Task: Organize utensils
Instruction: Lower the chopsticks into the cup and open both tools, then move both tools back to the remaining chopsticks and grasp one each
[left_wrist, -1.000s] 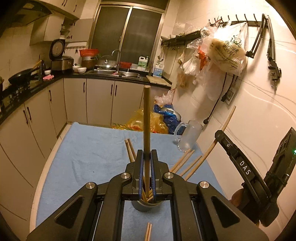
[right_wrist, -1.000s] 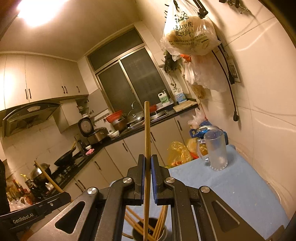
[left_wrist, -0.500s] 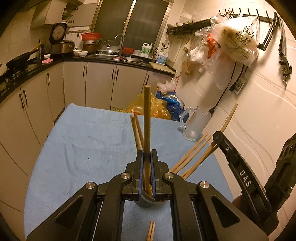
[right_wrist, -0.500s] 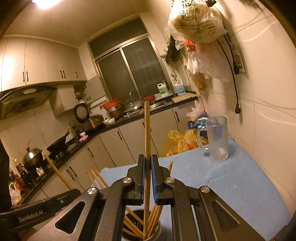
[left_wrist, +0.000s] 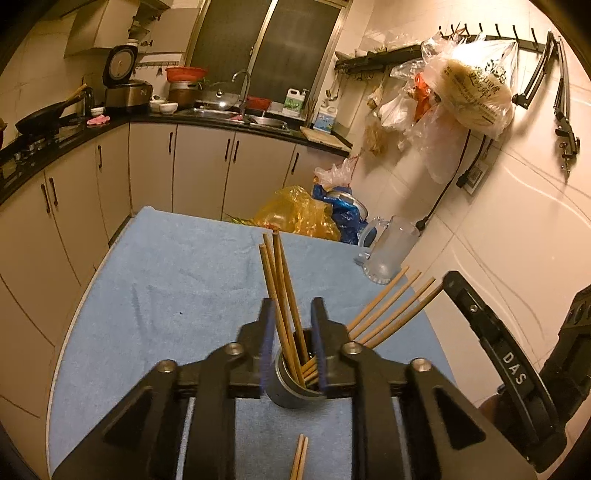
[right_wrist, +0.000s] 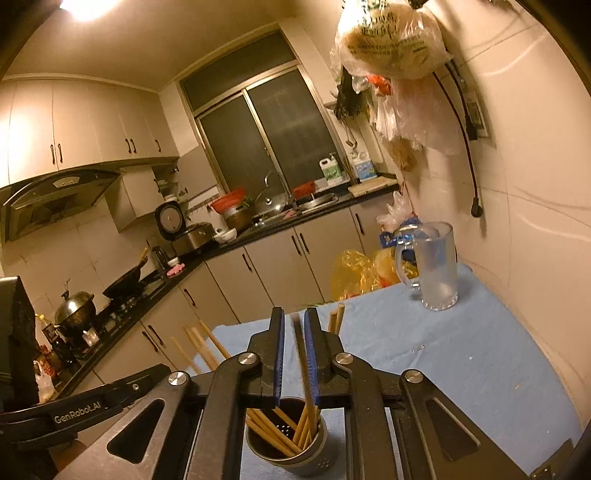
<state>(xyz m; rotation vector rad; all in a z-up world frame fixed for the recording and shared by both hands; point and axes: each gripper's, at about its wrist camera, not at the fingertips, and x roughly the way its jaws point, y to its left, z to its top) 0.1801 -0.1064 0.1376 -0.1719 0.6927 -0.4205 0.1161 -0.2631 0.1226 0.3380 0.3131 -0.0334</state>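
A grey metal cup (left_wrist: 291, 387) stands on the blue cloth and holds several wooden chopsticks (left_wrist: 279, 280) that lean out of it. My left gripper (left_wrist: 292, 306) straddles the cup's rim. Its jaws are opening, and the chopsticks stand loose between them with no pad pressing. From the other side, my right gripper (right_wrist: 294, 315) hangs just above the same cup (right_wrist: 288, 446). Its jaws are opening too, and one blurred chopstick (right_wrist: 301, 354) slips down between the blue pads into the cup. Two more chopsticks (left_wrist: 299, 458) lie on the cloth in front of the cup.
A frosted glass mug (right_wrist: 436, 269) stands at the far right of the blue cloth (left_wrist: 177, 288), near the tiled wall. Plastic bags (left_wrist: 299, 214) sit on the floor beyond the table's far edge. Kitchen cabinets and a counter run along the left and the back.
Both grippers sank toward the cup and their jaws parted. The chopstick each one pinched upright has dropped and now leans in the cup.
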